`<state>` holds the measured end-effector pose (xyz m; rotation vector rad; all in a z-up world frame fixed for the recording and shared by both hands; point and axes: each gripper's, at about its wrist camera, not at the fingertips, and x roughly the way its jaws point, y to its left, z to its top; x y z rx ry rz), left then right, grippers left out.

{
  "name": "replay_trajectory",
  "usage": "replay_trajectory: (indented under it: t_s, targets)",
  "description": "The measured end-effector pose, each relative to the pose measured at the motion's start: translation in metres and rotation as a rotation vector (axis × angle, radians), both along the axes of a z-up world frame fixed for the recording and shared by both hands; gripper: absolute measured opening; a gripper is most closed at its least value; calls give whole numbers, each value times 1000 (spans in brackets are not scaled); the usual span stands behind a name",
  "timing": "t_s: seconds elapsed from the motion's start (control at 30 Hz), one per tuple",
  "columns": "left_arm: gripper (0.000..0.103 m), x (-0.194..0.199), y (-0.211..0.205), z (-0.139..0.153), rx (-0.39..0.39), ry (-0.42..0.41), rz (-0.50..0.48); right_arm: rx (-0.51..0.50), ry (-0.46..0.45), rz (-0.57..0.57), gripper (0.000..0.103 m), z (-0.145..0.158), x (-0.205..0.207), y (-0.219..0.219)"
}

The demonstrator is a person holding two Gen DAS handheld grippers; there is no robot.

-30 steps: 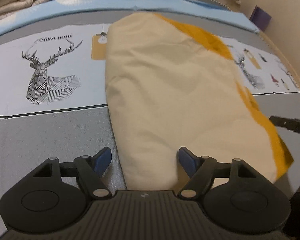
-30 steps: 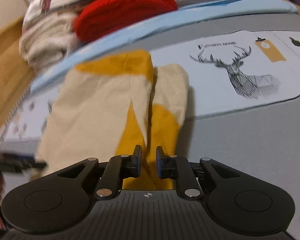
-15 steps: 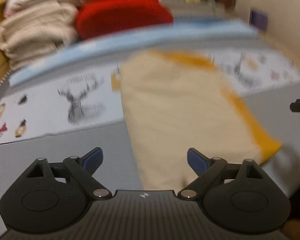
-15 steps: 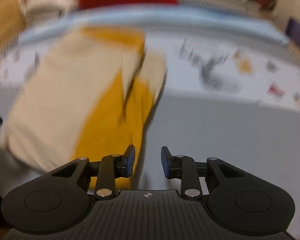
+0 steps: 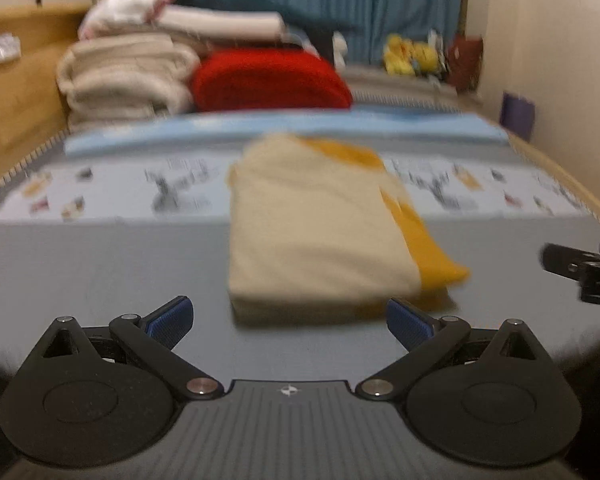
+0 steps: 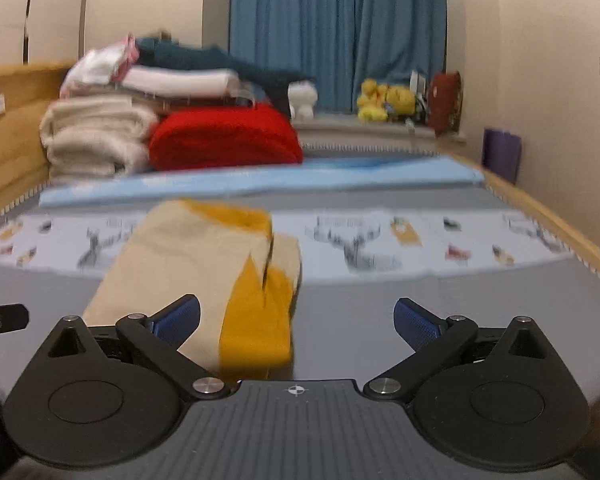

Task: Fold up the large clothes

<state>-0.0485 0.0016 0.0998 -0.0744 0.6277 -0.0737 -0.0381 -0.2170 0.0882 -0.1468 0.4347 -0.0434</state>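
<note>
- Bed: grey cover with a pale printed band across mid-frame and a light-blue strip behind it. It fills the lower and middle part of both views.
- Pile of folded laundry, upper left of the left wrist view: cream towels, white items, a red blanket just right of them. Blue curtain at top centre behind.
- Cream and mustard garment: lies flat on the bed at frame centre as a compact folded rectangle, mustard edge along its right side. In the right wrist view it sits lower left of centre, with a mustard flap toward the camera.
- Change over the last second: both cameras were close over the cloth; now they sit back and higher, room and curtain in view. The garment looks smaller in frame, and nothing is touching it.
- Left hand-held gripper: jaws spread wide, empty, blue pads clear of the near cloth edge. It was already this wide a second ago.
- Right hand-held gripper: jaws spread wide, holding nothing. A second ago they were nearly closed at the mustard flap, so the cloth has been let go.
- Judgement: this fold is done and released. The piece looks finished or near it; next likely a final tidy or moving it to the pile.
- Motion blur in both views; fine creases not readable.
</note>
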Motion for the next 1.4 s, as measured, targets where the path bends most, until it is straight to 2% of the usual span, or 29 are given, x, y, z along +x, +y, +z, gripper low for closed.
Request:
replay_trajectory:
  t_s: [0.1, 0.2, 0.3, 0.47, 0.57, 1.4]
  targets:
    - [103, 1, -1, -1, 21, -16, 41, -28, 23, 30, 102, -7, -11, 17]
    - [103, 9, 6, -5, 3, 1, 58, -67, 18, 60, 102, -10, -18, 30]
    - [103, 16, 13, -8, -14, 24, 72, -56, 26, 53, 102, -12, -17, 35]
    - [103, 15, 12, -9, -22, 24, 44, -31, 38, 37, 102, -16, -16, 38]
    - [103, 15, 11, -10, -20, 15, 43, -57, 33, 41, 102, -19, -14, 42]
    - [103, 21, 5, -19, -23, 38, 12, -59, 43, 85, 102, -27, -6, 54]
